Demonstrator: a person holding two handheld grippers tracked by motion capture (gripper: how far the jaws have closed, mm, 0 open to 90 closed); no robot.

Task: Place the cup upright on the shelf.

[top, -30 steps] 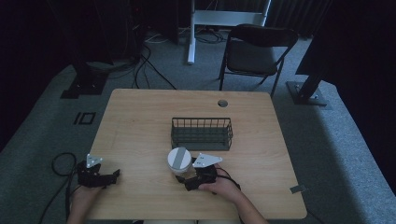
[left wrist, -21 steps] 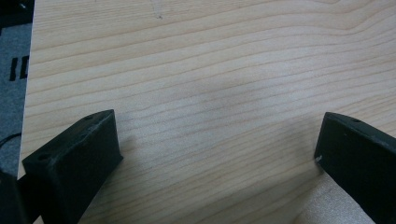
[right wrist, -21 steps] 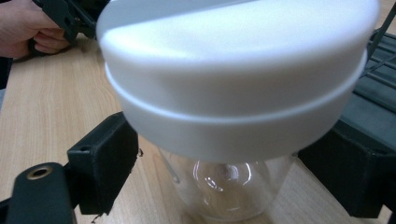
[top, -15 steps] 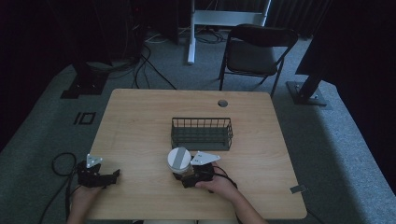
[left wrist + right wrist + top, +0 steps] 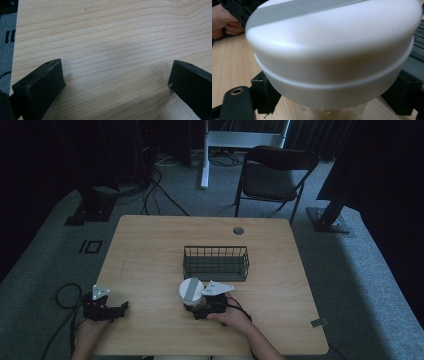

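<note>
Lab/studio: dark curtains (image 5: 45, 165), rig stands (image 5: 90, 205), cables (image 5: 155, 185).

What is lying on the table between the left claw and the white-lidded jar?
Nothing: in the high view only bare table lies between the left claw and the white-lidded jar.

You have no text, label, brand, number or sign to read anywhere here. The white lid (image 5: 332, 50) of the jar between your right gripper's (image 5: 200, 309) jaws carries only a plain grey stripe, with no lettering on it. The wooden table (image 5: 105, 37) under your left gripper (image 5: 117, 309) shows bare grain, and the wire basket (image 5: 216, 263) bears no tag or marking that can be made out.
</note>
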